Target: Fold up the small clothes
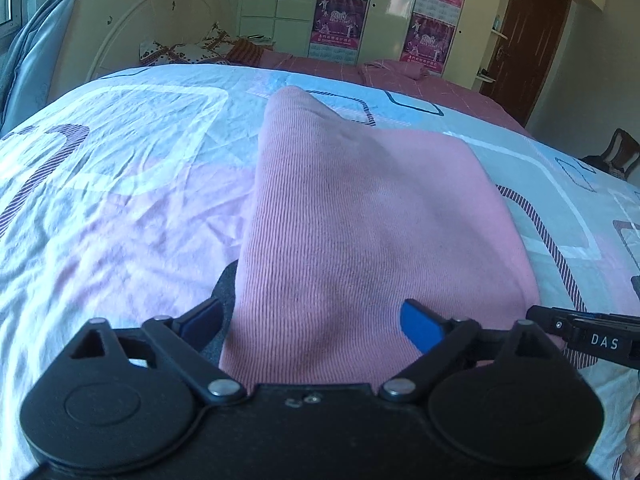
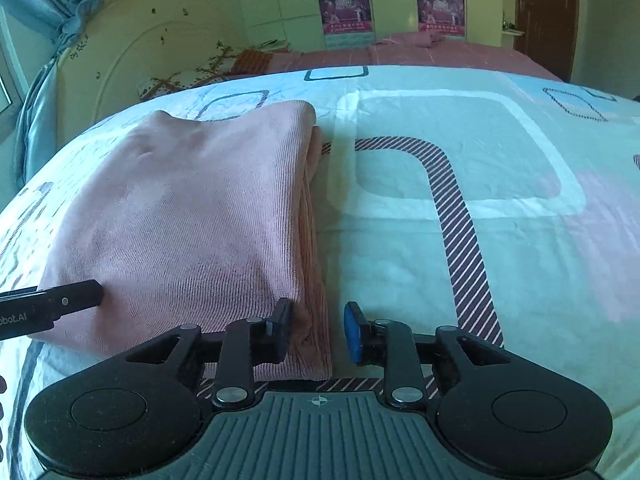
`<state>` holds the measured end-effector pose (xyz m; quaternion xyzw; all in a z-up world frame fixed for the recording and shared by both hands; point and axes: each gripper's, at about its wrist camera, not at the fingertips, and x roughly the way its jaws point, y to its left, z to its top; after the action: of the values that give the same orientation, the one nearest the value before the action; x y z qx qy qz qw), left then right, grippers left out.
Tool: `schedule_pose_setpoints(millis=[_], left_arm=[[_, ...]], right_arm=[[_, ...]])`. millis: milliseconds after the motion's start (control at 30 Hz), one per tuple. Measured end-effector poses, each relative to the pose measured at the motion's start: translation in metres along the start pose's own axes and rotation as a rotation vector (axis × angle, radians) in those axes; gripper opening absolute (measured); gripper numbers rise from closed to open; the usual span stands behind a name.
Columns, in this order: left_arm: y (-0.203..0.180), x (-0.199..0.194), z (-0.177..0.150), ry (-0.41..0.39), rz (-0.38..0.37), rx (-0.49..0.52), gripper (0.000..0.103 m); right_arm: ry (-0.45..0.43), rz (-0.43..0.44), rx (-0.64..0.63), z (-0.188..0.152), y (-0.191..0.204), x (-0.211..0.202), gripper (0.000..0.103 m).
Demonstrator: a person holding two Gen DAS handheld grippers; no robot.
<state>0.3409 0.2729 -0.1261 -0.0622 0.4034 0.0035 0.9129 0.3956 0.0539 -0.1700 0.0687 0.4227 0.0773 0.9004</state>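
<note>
We are holding the left tongs (image 1: 314,322) spread wide over the near end of the pink garment (image 1: 360,216), with nothing pinched: the left blue pad sits off the garment's left edge above the bedsheet (image 1: 120,168), and the right blue pad hovers over the cloth itself. We cannot tell whether that pad is touching the fabric.

We are keeping the right tongs (image 2: 318,330) partly apart at the garment's near right corner. The dark left pad is resting against the top layer of the pink garment (image 2: 188,208), and the stacked folded edges are sitting in the gap, while the blue right pad stands clear of the cloth, above the bedsheet (image 2: 460,176). So these tongs are not pinching anything.

Each pair of tongs is showing in the other's view: the black tip of the right one is coming in at the right edge of the left wrist view, and the black tip of the left one is lying over the garment's near left part in the right wrist view.

The garment is lying folded on the bed, several layers thick along its right side, its far end rising in a soft hump. Both tongs are pointing forward and downward at it from the near side.

Beyond the patterned sheet we are seeing a pink bedspread (image 2: 440,50), a cream headboard (image 2: 132,56), pillows (image 1: 180,50) and wardrobe doors with posters (image 1: 340,20).
</note>
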Motion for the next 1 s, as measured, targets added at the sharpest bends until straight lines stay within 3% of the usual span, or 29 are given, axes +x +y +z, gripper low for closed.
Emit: schedule_pose_setpoints(millis=[133, 200, 233, 367, 433, 567, 767, 900, 1000], left_arm=[[-0.009, -0.002, 0.003, 0.057, 0.096, 0.029, 0.102], [-0.014, -0.004, 0.004, 0.086, 0.181, 0.037, 0.102], [-0.016, -0.005, 0.005, 0.096, 0.207, 0.044, 0.102], [-0.02, -0.012, 0.008, 0.139, 0.201, 0.064, 0.102], [-0.023, -0.018, 0.005, 0.105, 0.222, 0.064, 0.096], [-0.039, -0.039, -0.002, -0.02, 0.354, 0.128, 0.091], [-0.049, -0.078, -0.01, -0.013, 0.292, 0.069, 0.091], [-0.06, -0.127, -0.023, -0.074, 0.292, 0.051, 0.092], [-0.068, -0.169, -0.038, -0.112, 0.281, 0.037, 0.097]], right_arm=[[-0.004, -0.017, 0.005, -0.003, 0.005, -0.002, 0.034], [0.003, -0.041, -0.001, -0.003, 0.008, -0.003, 0.05], [0.005, -0.055, -0.005, -0.004, 0.008, -0.002, 0.053], [0.016, -0.07, 0.012, -0.005, 0.003, -0.002, 0.064], [0.022, -0.064, 0.018, -0.004, 0.002, -0.005, 0.064], [0.01, -0.039, 0.021, -0.006, 0.0, -0.02, 0.065], [-0.021, 0.03, 0.003, -0.02, -0.002, -0.068, 0.067], [-0.073, 0.09, -0.038, -0.033, -0.002, -0.126, 0.089], [-0.115, 0.113, -0.078, -0.045, 0.001, -0.172, 0.093]])
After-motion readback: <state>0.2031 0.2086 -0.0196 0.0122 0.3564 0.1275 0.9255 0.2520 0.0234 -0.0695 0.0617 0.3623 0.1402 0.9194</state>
